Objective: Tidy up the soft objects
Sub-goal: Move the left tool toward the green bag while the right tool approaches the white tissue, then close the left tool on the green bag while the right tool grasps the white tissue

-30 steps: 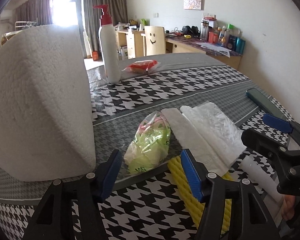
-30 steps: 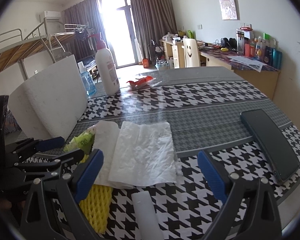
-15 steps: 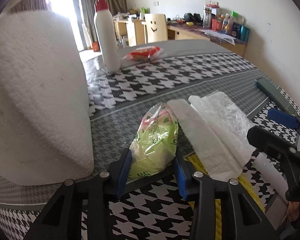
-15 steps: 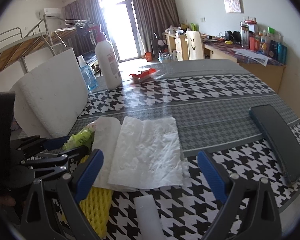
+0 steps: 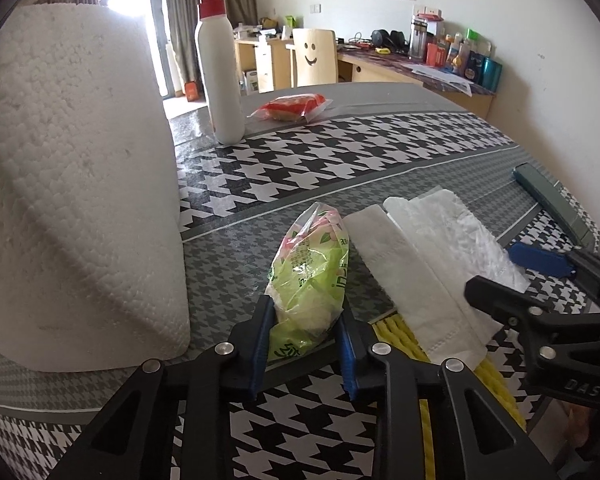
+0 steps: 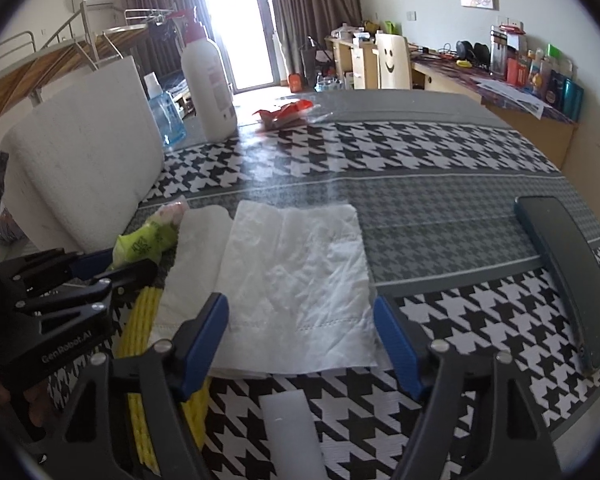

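My left gripper [image 5: 305,322] is shut on the near end of a green and pink plastic tissue packet [image 5: 312,268], which lies on the houndstooth tablecloth; the packet also shows in the right wrist view [image 6: 146,240]. My right gripper [image 6: 300,320] is open and empty, its fingers astride the near edge of a flat white paper towel [image 6: 296,276]. That towel [image 5: 428,248] lies right of the packet in the left wrist view. A yellow foam net [image 6: 144,344] sticks out from under the towel. A white foam strip [image 6: 292,436] lies below my right gripper.
A big white foam block [image 5: 72,184] stands at the left. A white pump bottle [image 5: 219,76] and a red snack packet [image 5: 290,106] sit farther back. A dark flat case [image 6: 568,268] lies at the right table edge. A blue bottle [image 6: 166,116] stands behind the foam block.
My left gripper moved forward over the green packet and closed on it. My right gripper moved forward a little toward the paper towel, its fingers narrowing but still open.
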A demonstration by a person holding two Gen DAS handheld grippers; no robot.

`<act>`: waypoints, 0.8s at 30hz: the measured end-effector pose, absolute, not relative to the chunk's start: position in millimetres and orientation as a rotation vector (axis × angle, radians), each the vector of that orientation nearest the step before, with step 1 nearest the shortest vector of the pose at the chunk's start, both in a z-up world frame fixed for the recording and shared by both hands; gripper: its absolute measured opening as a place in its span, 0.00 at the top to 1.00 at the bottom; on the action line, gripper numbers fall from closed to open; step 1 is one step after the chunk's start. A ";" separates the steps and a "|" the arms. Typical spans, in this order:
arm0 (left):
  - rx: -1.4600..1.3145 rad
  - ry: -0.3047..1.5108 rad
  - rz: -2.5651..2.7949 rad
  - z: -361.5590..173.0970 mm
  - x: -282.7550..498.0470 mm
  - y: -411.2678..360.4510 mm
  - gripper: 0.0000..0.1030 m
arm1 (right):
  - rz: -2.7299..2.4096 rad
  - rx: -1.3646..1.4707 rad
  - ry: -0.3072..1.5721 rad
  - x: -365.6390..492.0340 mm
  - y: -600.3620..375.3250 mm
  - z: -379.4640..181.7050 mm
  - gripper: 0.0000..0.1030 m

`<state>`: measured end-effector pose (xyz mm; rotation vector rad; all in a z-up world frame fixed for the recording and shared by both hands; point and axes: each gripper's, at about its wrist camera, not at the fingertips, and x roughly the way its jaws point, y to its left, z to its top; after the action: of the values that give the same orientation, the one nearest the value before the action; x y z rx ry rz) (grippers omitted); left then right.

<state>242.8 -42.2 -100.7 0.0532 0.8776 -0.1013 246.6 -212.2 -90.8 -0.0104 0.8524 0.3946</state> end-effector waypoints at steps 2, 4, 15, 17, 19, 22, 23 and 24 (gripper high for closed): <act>0.052 0.876 -0.104 -100.9 243.0 -41.6 0.70 | 0.395 -0.021 0.866 247.2 -210.2 -91.9 0.31; 0.044 0.874 -0.111 -100.2 242.6 -40.8 0.72 | 0.386 -0.047 0.868 246.6 -206.5 -92.0 0.35; 0.001 0.864 -0.142 -97.2 237.4 -35.2 0.78 | 0.378 -0.041 0.855 243.7 -209.7 -82.2 0.88; 0.000 0.854 -0.146 -94.9 235.1 -35.4 0.79 | 0.377 -0.038 0.837 241.6 -212.0 -77.1 0.89; -0.004 0.843 -0.156 -92.0 232.9 -35.2 0.79 | 0.378 -0.025 0.819 239.6 -215.8 -71.0 0.90; -0.005 0.828 -0.165 -88.7 228.4 -35.5 0.79 | 0.385 -0.018 0.804 237.0 -216.2 -65.8 0.91; -0.007 0.827 -0.168 -88.1 227.0 -35.4 0.79 | 0.382 -0.019 0.797 235.6 -216.3 -63.8 0.91; -0.011 0.822 -0.169 -86.8 225.0 -34.7 0.79 | 0.382 -0.018 0.793 234.9 -216.6 -62.3 0.91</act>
<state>225.0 -34.7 -86.8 -0.0109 0.8217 -0.1691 234.9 -216.6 -62.3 -0.0179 0.7934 0.3815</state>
